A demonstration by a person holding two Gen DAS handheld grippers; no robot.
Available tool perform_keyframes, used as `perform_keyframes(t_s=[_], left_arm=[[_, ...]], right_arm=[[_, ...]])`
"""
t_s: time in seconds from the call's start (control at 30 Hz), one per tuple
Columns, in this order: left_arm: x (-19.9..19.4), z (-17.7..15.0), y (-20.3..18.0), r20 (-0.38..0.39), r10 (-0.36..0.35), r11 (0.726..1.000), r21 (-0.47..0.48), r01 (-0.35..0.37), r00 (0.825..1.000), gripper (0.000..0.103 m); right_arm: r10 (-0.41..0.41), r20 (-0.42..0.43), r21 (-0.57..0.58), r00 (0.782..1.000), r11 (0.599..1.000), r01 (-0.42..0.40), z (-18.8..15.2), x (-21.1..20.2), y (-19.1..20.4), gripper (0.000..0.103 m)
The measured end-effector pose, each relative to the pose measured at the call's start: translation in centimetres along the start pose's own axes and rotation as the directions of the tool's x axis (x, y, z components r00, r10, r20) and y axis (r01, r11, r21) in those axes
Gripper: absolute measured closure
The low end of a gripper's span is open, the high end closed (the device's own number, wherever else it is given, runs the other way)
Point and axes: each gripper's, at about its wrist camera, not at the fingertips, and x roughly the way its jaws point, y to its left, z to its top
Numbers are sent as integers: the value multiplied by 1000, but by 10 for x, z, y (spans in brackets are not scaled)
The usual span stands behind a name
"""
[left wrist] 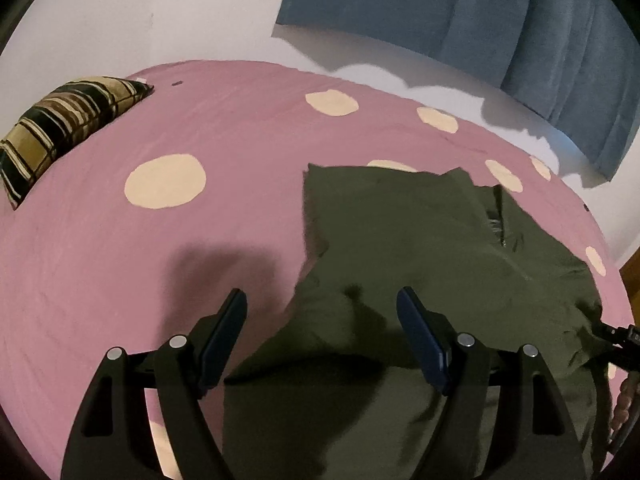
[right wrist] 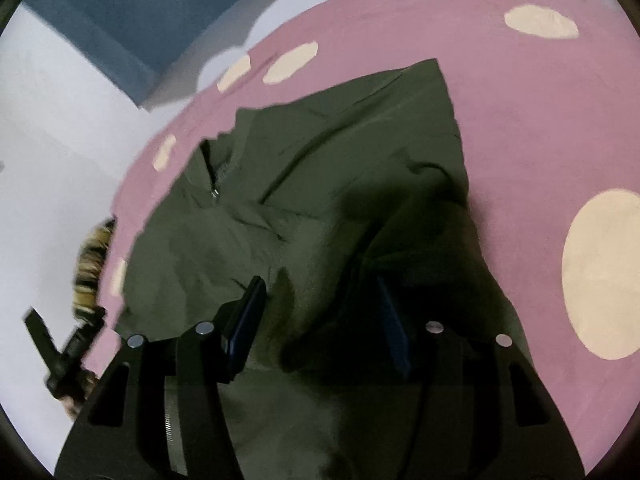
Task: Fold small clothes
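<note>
An olive green garment (left wrist: 420, 248) with a short zipper (left wrist: 498, 220) lies rumpled on a pink bedspread (left wrist: 120, 260) with cream dots. My left gripper (left wrist: 322, 300) is open above the garment's near left edge, holding nothing. In the right wrist view the same garment (right wrist: 320, 184) fills the middle, its zipper (right wrist: 214, 188) to the left. My right gripper (right wrist: 320, 288) is open just above the cloth, with nothing between its fingers. The other gripper shows at the far right of the left wrist view (left wrist: 618, 336) and at the left of the right wrist view (right wrist: 68, 344).
A striped brown and black cushion (left wrist: 60, 128) lies at the bed's far left. A blue curtain (left wrist: 500, 20) hangs on the white wall behind the bed. The bed's edge runs close to the garment's zipper side (right wrist: 132, 184).
</note>
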Motion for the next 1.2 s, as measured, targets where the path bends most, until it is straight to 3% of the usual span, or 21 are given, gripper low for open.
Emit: perform_keyframes(t_s=[0.13, 0.27, 0.53, 0.7, 0.77, 0.87, 1.1, 1.2], left_arm=[[4, -6, 5, -5, 3, 1000, 4, -3, 1000, 27], [11, -8, 9, -24, -4, 1000, -11, 4, 1000, 27], [20, -13, 19, -50, -11, 999, -52, 8, 999, 27], [23, -13, 21, -58, -14, 998, -63, 10, 998, 27], [23, -14, 21, -58, -15, 998, -64, 11, 998, 27], [23, -14, 22, -58, -14, 998, -66, 11, 998, 27], [23, -15, 26, -58, -14, 997, -79, 9, 998, 26], [27, -16, 27, -70, -10, 997, -83, 4, 998, 26]], right_arm=[[-121, 14, -129, 993, 984, 122, -7, -7, 25, 49], [-121, 59, -167, 991, 977, 130, -7, -20, 35, 49], [-112, -15, -110, 994, 988, 110, -4, 3, 19, 50], [-173, -3, -188, 985, 968, 169, -5, 8, 29, 66], [-198, 14, -217, 980, 956, 196, -4, 6, 32, 81], [-230, 58, -272, 971, 933, 237, -4, 1, 40, 91], [-230, 150, -307, 962, 913, 267, -4, -11, 48, 94], [-242, 143, -296, 960, 915, 275, -3, -3, 40, 94]])
